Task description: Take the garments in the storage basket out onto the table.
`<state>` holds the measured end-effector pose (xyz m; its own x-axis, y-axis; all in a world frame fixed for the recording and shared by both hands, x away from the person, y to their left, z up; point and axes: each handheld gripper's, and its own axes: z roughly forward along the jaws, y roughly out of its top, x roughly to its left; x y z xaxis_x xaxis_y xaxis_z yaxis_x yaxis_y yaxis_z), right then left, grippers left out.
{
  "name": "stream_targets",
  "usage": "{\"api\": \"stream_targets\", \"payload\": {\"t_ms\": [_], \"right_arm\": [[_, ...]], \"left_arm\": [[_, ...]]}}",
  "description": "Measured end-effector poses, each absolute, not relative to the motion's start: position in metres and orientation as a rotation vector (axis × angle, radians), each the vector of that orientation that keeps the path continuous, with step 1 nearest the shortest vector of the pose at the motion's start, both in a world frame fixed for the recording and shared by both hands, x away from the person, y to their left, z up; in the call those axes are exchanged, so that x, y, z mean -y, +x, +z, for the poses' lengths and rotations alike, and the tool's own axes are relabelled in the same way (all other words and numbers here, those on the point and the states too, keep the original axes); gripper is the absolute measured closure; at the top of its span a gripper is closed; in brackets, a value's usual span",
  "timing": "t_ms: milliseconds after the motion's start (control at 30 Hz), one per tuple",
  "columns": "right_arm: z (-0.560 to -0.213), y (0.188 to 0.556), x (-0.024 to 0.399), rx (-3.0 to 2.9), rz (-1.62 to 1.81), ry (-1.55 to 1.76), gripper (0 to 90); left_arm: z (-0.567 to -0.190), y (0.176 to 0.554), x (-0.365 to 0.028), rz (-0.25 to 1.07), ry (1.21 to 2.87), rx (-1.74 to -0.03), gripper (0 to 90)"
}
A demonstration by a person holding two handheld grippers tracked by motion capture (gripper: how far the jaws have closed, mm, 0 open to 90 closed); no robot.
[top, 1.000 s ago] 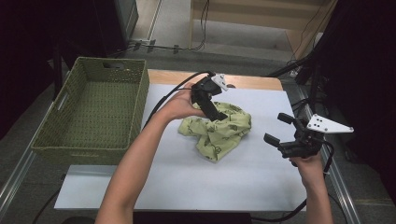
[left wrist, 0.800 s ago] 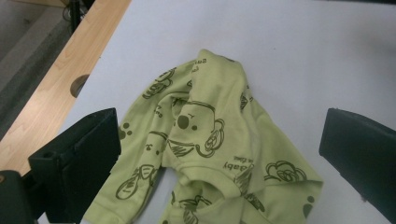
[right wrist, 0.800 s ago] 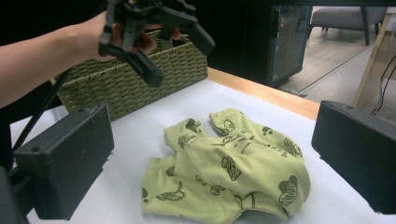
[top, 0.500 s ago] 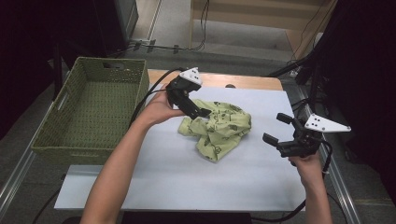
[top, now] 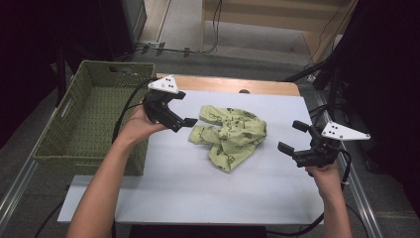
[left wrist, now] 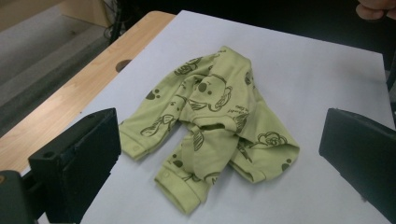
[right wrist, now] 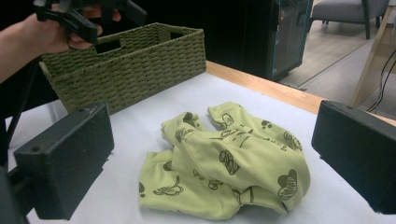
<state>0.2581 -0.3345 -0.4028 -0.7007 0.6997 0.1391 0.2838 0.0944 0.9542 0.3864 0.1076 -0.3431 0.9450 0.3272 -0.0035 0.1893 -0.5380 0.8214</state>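
At table centre, a crumpled green shirt (top: 230, 135) is lying flat on the white mat (top: 198, 193), untouched. Left gripper (top: 179, 117) is hovering at the shirt's nine o'clock, just beside its sleeve, jaws spread wide and gripping nothing. Right gripper (top: 292, 137) is waiting at three o'clock, near the shirt but apart from it, jaws likewise wide and empty. Basket (top: 94, 124) is sitting at the mat's nine o'clock edge.
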Motion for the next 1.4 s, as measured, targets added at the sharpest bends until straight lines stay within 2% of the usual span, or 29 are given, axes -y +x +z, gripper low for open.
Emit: {"api": "stream_targets", "payload": {"t_ms": [267, 700, 1100, 1400], "right_arm": [[-0.405, 0.26, 0.334, -2.035, 1.625, 0.976, 0.0], [-0.408, 0.258, 0.334, -2.021, 1.606, 0.992, 0.0], [-0.411, 0.259, 0.333, -2.023, 1.595, 1.002, 0.0], [-0.413, 0.259, 0.331, -2.033, 1.587, 1.004, 0.0]], "left_arm": [[-0.344, 0.373, -0.141, 0.205, 2.054, -0.402, 0.0], [-0.363, 0.351, -0.185, 0.262, 2.013, -0.471, 0.0], [-0.379, 0.346, -0.201, 0.229, 1.975, -0.497, 0.0], [-0.377, 0.343, -0.206, 0.22, 1.984, -0.492, 0.0]]}}
